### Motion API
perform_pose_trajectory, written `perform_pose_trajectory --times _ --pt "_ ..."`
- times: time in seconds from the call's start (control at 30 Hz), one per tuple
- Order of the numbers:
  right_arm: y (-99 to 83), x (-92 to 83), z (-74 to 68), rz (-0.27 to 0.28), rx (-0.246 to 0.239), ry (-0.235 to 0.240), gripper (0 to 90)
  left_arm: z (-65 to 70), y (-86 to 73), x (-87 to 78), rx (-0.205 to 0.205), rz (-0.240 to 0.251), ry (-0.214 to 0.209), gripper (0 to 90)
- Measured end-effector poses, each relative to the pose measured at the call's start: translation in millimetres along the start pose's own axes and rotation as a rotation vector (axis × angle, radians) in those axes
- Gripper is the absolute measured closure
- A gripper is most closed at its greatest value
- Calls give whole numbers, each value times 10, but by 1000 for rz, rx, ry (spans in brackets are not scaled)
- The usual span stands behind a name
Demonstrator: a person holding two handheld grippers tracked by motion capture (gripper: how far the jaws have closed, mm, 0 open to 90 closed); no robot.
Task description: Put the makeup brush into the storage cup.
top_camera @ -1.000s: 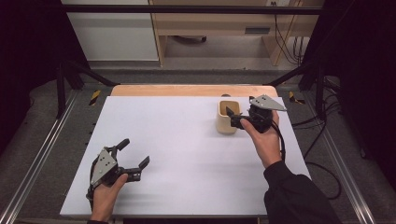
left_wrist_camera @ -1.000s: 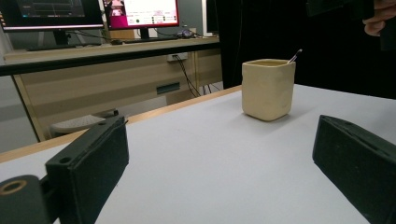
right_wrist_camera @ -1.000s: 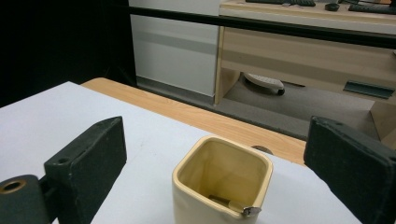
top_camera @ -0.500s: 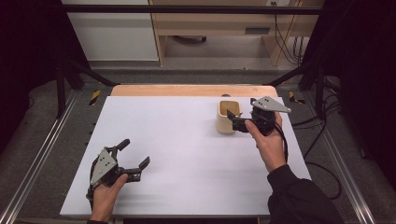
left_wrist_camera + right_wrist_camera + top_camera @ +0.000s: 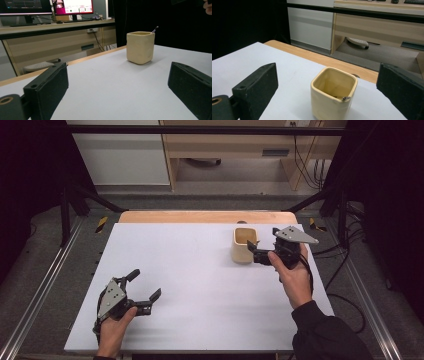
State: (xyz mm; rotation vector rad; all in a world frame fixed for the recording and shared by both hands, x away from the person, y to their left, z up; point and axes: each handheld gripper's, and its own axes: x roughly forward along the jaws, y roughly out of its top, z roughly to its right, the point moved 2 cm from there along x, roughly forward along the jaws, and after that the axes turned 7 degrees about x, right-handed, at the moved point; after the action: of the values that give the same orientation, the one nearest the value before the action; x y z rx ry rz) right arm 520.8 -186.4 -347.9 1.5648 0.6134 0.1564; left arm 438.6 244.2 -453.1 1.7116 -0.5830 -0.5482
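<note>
We see the yellow square cup [image 5: 244,245] upright on the white table [image 5: 200,270], near its far right edge, unmoved since the earlier frame. A thin metal stick [image 5: 346,98] leans inside the cup. We note the right gripper [image 5: 256,251] has advanced to just beside the cup, jaws spread wide and holding nothing. The left gripper [image 5: 145,290] remains well apart from the cup, jaws wide, unchanged.

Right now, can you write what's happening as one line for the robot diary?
right gripper: open, beside cup | left gripper: open, idle near table front | cup: upright, thin stick inside
</note>
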Motion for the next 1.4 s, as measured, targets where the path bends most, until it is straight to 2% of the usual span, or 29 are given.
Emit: perform_pose_trajectory --times 0.3,0.83,0.93,1.4 --pt "-66 -81 54 -9 7 -10 36 1 -1 0 -2 2 -2 18" --pt "-211 -245 120 -43 -21 -21 39 2 1 -4 5 -1 -4 18" --pt "-228 -280 128 -50 -14 -24 40 3 0 -3 4 -2 -4 18" --pt "-257 -437 201 -48 -21 -41 40 5 0 -5 9 -6 -7 17"
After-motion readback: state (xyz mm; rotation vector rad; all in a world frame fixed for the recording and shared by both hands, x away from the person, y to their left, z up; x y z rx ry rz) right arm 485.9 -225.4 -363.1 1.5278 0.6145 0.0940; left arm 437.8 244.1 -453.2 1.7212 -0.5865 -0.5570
